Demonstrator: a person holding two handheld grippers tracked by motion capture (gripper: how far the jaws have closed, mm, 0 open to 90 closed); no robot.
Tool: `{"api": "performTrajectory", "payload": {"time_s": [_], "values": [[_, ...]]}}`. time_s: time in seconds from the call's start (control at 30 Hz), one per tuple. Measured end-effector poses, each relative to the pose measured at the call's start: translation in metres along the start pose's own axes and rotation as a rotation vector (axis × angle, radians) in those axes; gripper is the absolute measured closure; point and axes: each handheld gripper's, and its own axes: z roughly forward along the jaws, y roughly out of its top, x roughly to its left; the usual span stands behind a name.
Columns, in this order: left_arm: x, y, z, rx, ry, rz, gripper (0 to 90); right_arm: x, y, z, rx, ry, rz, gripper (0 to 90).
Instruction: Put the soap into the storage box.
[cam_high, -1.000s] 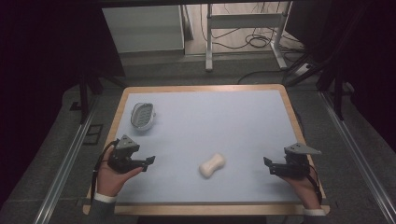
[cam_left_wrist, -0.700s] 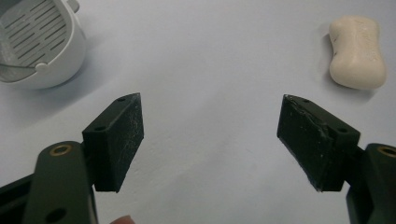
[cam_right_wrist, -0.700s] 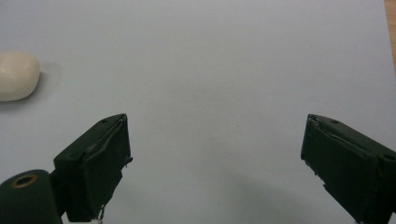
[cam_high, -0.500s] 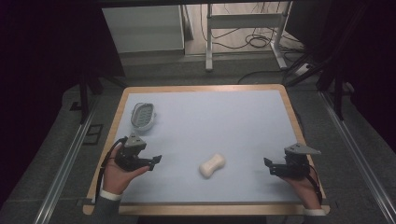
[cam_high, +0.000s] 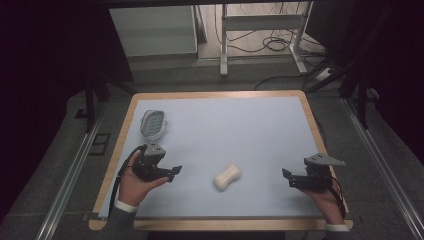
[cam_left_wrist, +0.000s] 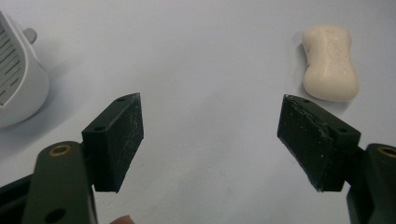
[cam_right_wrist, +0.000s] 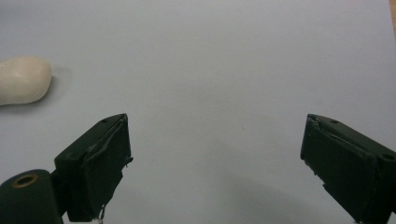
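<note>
Soap (cam_high: 227, 176) lies near the middle of the tabletop (cam_high: 235, 125), toward the person's side: a cream, waisted bar, resting flat on the pale blue surface and touching nothing else. In the left gripper view the soap (cam_left_wrist: 329, 63) sits up and to the right, beyond the right-hand jaw; in the right gripper view one rounded end of it (cam_right_wrist: 23, 79) shows at the left edge, well apart from the jaws.

Off to the bar's left, the left gripper (cam_high: 172, 171) is held in the person's left hand (cam_high: 134, 184) just over the surface, pointing across toward the soap. Its jaws are spread wide with only bare blue tabletop between them (cam_left_wrist: 210, 135), nothing pinched.

On the other side, well apart from the bar, the right gripper (cam_high: 286, 176) sits in the right hand (cam_high: 324, 197) near the tabletop's right edge, a grey three-cornered plate on top of it. Its jaws are likewise spread wide and hold nothing (cam_right_wrist: 215, 154).

Farther back on the left, near the wooden rim, stands a white slotted soap dish (cam_high: 152, 123), apart from both the soap and the left gripper; the left gripper view catches its side at the left edge (cam_left_wrist: 18, 79).

Beyond the tabletop are a grey floor, a white cabinet (cam_high: 152, 31) and a metal frame (cam_high: 262, 30) with cables.
</note>
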Motion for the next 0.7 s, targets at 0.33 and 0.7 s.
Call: {"api": "performTrajectory", "payload": {"time_s": [0.33, 0.7], "values": [[-0.010, 0.008, 0.010, 0.016, -0.034, 0.008, 22.7, -0.001, -0.002, 0.001, 0.012, -0.019, -0.012, 8.3], [-0.031, 0.023, 0.025, 0.050, -0.050, 0.038, 22.3, -0.001, -0.002, 0.003, 0.021, -0.029, -0.019, 8.3]]}}
